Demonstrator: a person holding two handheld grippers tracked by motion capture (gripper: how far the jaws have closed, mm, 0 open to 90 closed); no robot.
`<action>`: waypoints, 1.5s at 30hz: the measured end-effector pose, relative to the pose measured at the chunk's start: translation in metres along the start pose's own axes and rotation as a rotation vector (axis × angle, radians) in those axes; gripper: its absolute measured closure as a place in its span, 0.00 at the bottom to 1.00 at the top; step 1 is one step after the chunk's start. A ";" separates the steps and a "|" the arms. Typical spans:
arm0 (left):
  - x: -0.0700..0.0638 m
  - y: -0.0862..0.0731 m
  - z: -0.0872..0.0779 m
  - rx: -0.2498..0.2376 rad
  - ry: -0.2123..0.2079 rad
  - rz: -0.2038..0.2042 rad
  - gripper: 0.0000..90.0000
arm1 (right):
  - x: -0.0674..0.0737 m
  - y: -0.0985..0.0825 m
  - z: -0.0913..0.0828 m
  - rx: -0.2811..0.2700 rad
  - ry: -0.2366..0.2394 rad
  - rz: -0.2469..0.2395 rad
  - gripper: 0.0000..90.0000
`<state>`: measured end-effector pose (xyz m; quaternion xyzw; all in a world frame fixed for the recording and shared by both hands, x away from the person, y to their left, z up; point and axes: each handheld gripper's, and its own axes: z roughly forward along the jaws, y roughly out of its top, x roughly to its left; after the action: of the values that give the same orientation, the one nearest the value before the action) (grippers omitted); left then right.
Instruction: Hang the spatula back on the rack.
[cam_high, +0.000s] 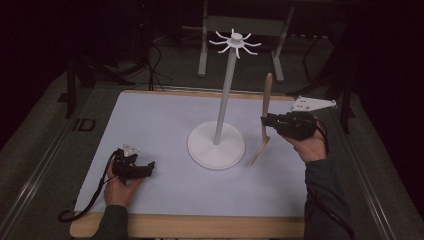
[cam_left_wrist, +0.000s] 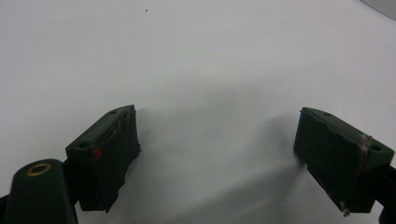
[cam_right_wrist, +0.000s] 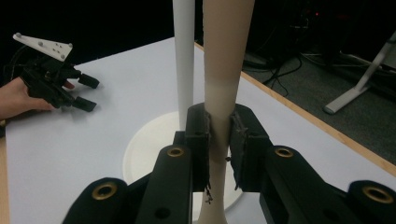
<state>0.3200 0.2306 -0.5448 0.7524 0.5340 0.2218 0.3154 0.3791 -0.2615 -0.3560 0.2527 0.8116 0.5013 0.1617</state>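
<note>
A white stand (cam_high: 216, 145) with a round base, a tall pole and a crown of hooks (cam_high: 235, 42) sits in the middle of the white table mat (cam_high: 160, 120). Right of it my right gripper (cam_high: 263, 120) is shut on a wooden spatula (cam_high: 265, 112), held almost upright with its blade end down near the base. In the right gripper view the jaws clamp the spatula handle (cam_right_wrist: 225, 70) with the stand's pole (cam_right_wrist: 184, 56) just behind. My left gripper (cam_high: 149, 168) rests low at the front left of the mat, open, with bare mat between its pads (cam_left_wrist: 105, 149).
The mat lies on a wooden board whose edge (cam_high: 190, 226) runs along the front. Metal frame legs (cam_high: 202, 50) and cables stand on the dark floor beyond the table. The left gripper's cable (cam_high: 80, 212) trails off the front left corner.
</note>
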 end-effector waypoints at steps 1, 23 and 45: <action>0.000 0.000 0.000 0.000 0.000 0.000 0.16 | 0.000 0.001 0.000 -0.002 -0.002 0.000 0.87; 0.000 0.000 0.000 0.002 -0.001 0.000 0.16 | 0.007 0.019 -0.001 -0.054 0.004 -0.015 0.87; 0.000 0.000 0.000 0.002 -0.001 0.000 0.16 | 0.009 0.033 -0.003 -0.080 -0.005 -0.022 0.87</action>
<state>0.3199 0.2306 -0.5447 0.7528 0.5343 0.2209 0.3147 0.3783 -0.2461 -0.3258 0.2383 0.7933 0.5308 0.1793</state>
